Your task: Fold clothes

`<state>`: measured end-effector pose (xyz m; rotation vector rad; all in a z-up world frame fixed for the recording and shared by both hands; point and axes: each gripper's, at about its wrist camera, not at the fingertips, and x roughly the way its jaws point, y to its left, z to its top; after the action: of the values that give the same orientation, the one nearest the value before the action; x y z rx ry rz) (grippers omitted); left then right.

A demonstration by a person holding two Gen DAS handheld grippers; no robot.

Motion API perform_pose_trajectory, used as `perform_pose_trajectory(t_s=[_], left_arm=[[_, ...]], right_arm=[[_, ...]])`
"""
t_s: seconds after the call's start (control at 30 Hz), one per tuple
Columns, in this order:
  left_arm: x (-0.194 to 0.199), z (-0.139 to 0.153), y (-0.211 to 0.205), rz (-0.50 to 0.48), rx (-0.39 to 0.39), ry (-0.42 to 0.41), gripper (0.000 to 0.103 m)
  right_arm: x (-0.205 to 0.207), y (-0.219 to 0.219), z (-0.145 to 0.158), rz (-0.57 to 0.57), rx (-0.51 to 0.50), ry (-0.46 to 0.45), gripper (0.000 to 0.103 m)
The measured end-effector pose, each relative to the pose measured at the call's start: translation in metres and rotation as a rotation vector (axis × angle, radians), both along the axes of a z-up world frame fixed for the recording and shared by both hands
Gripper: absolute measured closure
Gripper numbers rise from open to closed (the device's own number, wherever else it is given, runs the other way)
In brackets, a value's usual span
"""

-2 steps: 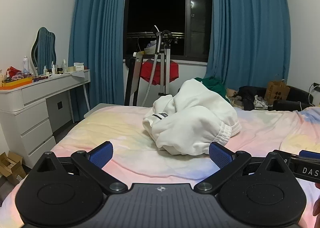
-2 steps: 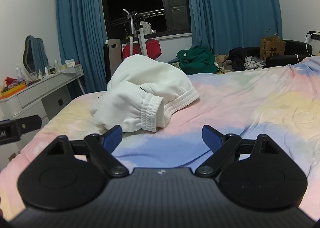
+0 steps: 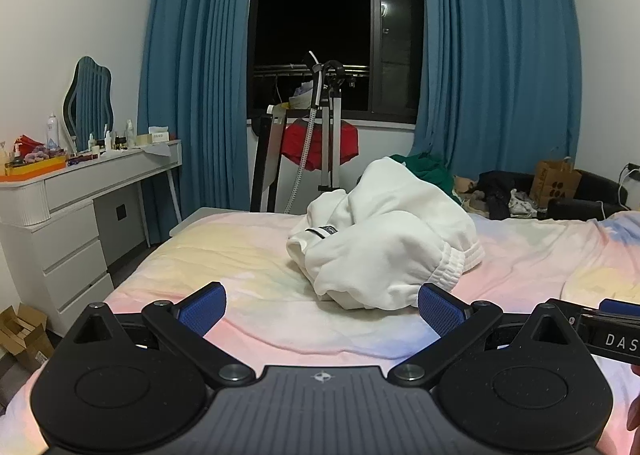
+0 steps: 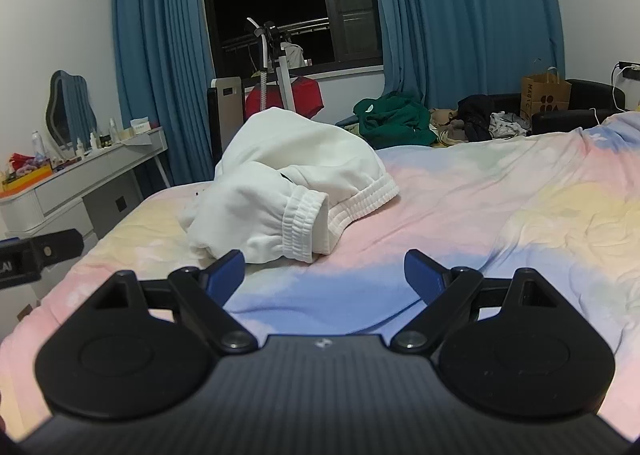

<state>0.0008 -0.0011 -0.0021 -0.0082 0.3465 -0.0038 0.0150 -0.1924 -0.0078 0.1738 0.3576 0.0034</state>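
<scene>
A crumpled white sweatshirt (image 3: 384,239) lies in a heap on the pastel bed sheet (image 3: 240,255); its ribbed cuff and hem face the right wrist view, where the same sweatshirt (image 4: 288,183) sits ahead and slightly left. My left gripper (image 3: 322,305) hovers open just short of the heap, blue pads wide apart, nothing between them. My right gripper (image 4: 324,271) is open too, low over the sheet in front of the cuff. Each gripper's body shows at the edge of the other's view.
A white dresser (image 3: 80,207) with bottles and a mirror stands left of the bed. A garment steamer stand (image 3: 320,127) with a red cloth is by the window. Green and dark clothes (image 4: 396,119) and a paper bag (image 4: 544,91) lie behind the bed.
</scene>
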Motion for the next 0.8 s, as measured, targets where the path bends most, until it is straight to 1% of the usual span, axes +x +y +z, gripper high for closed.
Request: perform_pose_trajectory(t_s=[0.33, 0.43, 0.63, 0.8], left_arm=[[0.0029, -0.008, -0.0042, 0.004, 0.037, -0.018, 0.0], [0.0023, -0.0086, -0.004, 0.003, 0.041, -0.02, 0.0], [0.0011, -0.009, -0.0033, 0.001, 0.047, -0.021, 0.0], [0.0015, -0.0082, -0.0036, 0.001, 0.054, -0.011, 0.0]], right_arm=[[-0.0032, 0.0009, -0.0004, -0.001, 0.006, -0.01, 0.015], [0.0014, 0.0009, -0.0052, -0.002, 0.007, -0.01, 0.015], [0.0019, -0.0003, -0.0052, -0.015, 0.025, -0.005, 0.015], [0.0012, -0.001, -0.0053, -0.021, 0.02, 0.0, 0.015]])
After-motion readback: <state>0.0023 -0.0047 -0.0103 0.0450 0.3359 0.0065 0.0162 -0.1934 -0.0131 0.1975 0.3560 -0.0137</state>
